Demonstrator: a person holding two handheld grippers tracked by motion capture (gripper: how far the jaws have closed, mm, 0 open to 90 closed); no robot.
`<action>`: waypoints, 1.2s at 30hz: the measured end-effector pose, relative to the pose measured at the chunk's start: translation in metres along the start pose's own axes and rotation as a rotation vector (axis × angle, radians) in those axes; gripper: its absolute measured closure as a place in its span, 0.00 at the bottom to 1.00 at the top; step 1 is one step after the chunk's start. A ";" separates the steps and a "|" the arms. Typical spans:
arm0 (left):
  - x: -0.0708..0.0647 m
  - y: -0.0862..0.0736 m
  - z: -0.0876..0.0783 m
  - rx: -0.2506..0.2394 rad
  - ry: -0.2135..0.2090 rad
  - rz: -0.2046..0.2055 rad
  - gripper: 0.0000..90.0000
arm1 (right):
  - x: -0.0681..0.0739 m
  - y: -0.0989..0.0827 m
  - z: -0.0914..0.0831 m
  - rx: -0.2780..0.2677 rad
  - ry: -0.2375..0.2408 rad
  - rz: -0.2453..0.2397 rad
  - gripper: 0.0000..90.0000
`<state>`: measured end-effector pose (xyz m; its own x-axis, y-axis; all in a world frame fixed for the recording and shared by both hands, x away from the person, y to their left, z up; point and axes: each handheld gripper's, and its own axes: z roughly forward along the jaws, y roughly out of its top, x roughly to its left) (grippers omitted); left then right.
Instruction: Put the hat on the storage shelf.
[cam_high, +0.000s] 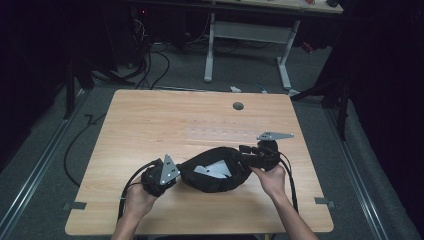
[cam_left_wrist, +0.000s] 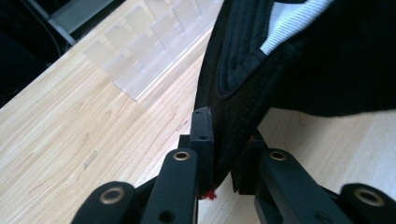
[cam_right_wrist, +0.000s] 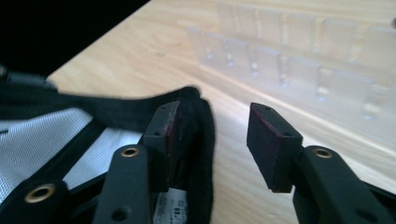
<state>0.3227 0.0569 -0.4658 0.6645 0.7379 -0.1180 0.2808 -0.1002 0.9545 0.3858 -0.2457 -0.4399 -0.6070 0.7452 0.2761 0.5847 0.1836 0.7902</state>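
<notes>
A black fabric item (cam_high: 215, 175) with a white mesh lining (cam_right_wrist: 42, 135) lies on the wooden table (cam_high: 150, 120) near the front. My left gripper (cam_high: 177, 175) is at its left end, shut on the folded black edge (cam_left_wrist: 243, 102), which rises from between the jaws (cam_left_wrist: 229, 154). At the item's right end my right gripper (cam_high: 245, 152) is open. In the right gripper view a fold of the black fabric (cam_right_wrist: 201, 126) lies against one pad, and the other pad stands well apart from it (cam_right_wrist: 217, 135). A hand holds each gripper.
A clear plastic rack (cam_high: 220, 134) with several small slots lies flat on the table just behind the fabric, also seen as the rack (cam_left_wrist: 149, 42) and the rack (cam_right_wrist: 299, 60). A grey round cap (cam_high: 238, 106) sits near the far edge. Cables trail from both grippers.
</notes>
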 end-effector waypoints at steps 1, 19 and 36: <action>0.001 -0.001 0.000 0.010 -0.003 0.003 0.95 | -0.003 0.002 -0.003 -0.012 -0.010 0.009 0.59; 0.019 0.007 -0.013 0.005 -0.005 -0.161 0.95 | -0.020 0.001 -0.026 -0.172 -0.088 0.063 0.50; 0.032 0.025 -0.009 -0.053 0.024 -0.307 0.95 | -0.024 -0.057 0.011 0.078 -0.257 -0.087 0.49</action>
<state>0.3447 0.0839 -0.4432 0.5371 0.7442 -0.3971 0.4287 0.1646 0.8883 0.3730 -0.2667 -0.4971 -0.5063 0.8607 0.0536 0.5823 0.2954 0.7574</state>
